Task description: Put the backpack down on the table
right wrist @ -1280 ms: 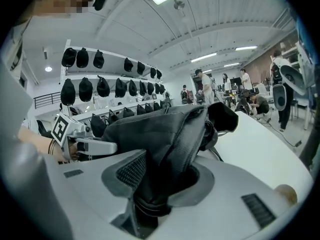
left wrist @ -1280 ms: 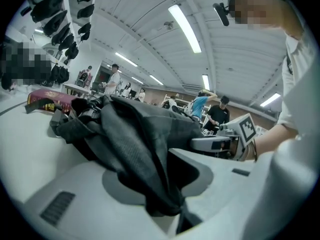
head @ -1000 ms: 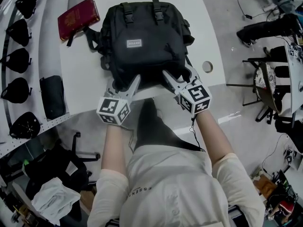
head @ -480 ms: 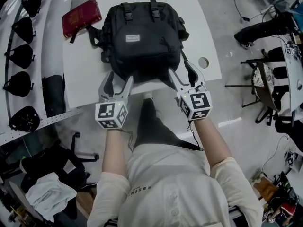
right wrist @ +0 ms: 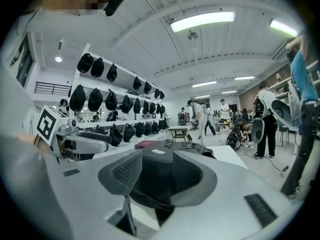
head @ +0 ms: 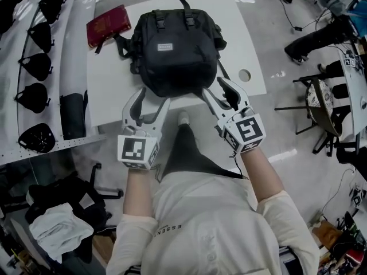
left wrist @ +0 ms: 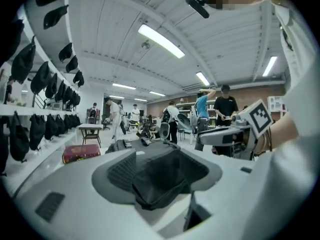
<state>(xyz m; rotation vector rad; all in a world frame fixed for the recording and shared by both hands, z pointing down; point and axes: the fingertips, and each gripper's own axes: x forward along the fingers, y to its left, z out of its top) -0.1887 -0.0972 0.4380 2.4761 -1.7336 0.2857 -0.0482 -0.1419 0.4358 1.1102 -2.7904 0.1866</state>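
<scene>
Now backpack (head: 175,44) near table (head: 252,39) front edge; tabletop margins both sides.

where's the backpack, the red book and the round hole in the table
backpack (head: 175,65), head view, front panel just below its label patch
red book (head: 108,25), head view, middle of its cover
round hole (head: 245,75), head view, centre of the opening near the table's right edge

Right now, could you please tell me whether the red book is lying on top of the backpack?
No, the red book lies on the table beside the backpack.
</scene>
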